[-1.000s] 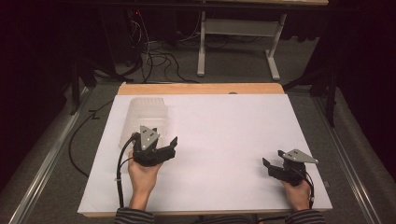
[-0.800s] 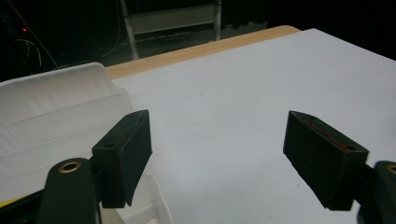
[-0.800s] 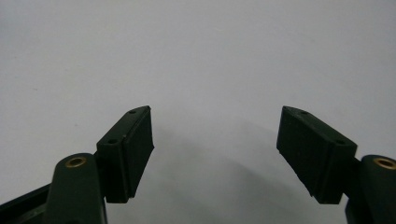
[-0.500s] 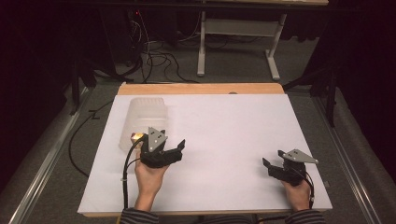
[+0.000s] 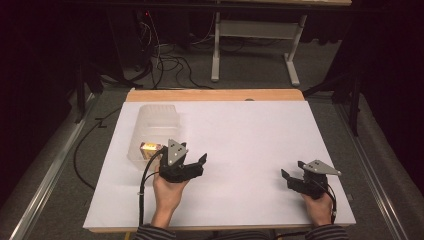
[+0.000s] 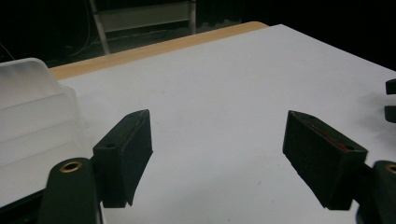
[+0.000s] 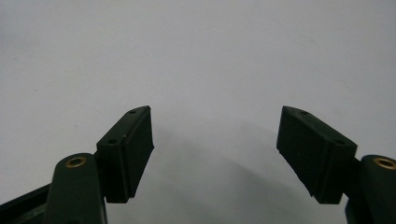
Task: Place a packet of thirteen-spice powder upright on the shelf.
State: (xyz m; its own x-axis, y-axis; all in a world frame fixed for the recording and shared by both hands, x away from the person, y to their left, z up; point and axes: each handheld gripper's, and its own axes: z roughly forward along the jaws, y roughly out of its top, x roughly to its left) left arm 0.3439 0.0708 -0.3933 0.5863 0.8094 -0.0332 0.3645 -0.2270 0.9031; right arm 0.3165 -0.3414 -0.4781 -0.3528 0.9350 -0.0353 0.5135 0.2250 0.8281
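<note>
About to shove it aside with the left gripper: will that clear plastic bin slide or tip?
The clear plastic bin looks thin-walled and holds just a small yellow box, so it is probably light. Sitting low and wide on the smooth white tabletop, it should slide, not tip. Its walls may flex.
</note>
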